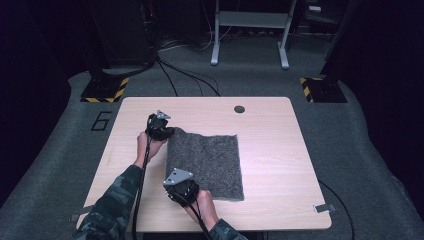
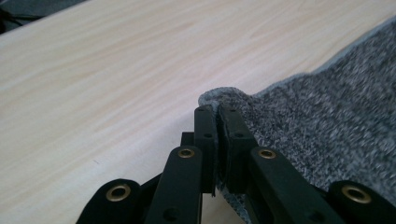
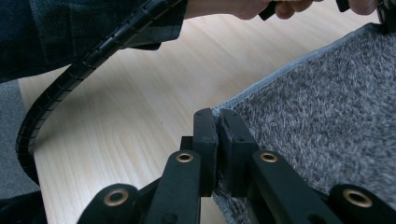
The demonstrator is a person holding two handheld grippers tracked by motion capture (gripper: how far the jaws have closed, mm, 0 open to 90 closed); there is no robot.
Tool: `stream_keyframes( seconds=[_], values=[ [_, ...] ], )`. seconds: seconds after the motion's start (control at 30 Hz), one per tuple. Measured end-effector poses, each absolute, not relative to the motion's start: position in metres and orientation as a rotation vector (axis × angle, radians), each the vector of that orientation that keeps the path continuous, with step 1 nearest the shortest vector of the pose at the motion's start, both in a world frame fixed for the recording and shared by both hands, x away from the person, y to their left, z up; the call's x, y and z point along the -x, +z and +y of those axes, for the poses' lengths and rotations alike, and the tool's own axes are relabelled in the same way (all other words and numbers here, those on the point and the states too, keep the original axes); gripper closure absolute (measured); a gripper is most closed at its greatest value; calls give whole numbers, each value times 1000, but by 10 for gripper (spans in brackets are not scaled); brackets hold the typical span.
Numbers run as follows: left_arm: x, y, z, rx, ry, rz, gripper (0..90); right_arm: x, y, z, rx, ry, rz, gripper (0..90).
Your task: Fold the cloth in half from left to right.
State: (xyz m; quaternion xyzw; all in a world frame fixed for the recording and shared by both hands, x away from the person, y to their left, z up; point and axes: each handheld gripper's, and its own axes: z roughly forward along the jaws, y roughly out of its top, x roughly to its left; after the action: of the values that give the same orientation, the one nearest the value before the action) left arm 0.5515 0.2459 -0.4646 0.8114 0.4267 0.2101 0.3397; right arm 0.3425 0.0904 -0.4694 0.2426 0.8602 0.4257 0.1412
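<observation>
Grey cloth (image 1: pixel 210 162) lies at centre of the wooden table (image 1: pixel 280 150) in the high view, flat except along its left edge. Both grippers pinch that edge at its two corners.

Risks, as judged:
- Left gripper (image 2: pixel 218 116) has only a thin curl of the far-left corner between its jaws. A small bite; it could slip out if the lift goes fast or the cloth drags.
- Right gripper (image 3: pixel 218 119) holds the near-left corner, also close to the hem. Same slip risk.
- If one hand rises ahead of the other, the edge may skew and any fold would land crooked.
- The cable (image 3: pixel 60 84) trailing across the upper left of the right gripper view could snag the sleeve.

Pose: in the high view the left hand (image 1: pixel 147 145) sits left of centre, forearm entering from lower left. The right gripper (image 1: pixel 181 189) is at lower centre. Both point rightward toward the cloth.
</observation>
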Motion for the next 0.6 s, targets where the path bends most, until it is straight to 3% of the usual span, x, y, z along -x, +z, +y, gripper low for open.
stream_keyframes(
  seconds=[0.6],
  values=[
    [-556, -413, 245, -2205, 657, 1079, 863, -340, -428, 100, -659, 1356, 2386, 859]
  ],
)
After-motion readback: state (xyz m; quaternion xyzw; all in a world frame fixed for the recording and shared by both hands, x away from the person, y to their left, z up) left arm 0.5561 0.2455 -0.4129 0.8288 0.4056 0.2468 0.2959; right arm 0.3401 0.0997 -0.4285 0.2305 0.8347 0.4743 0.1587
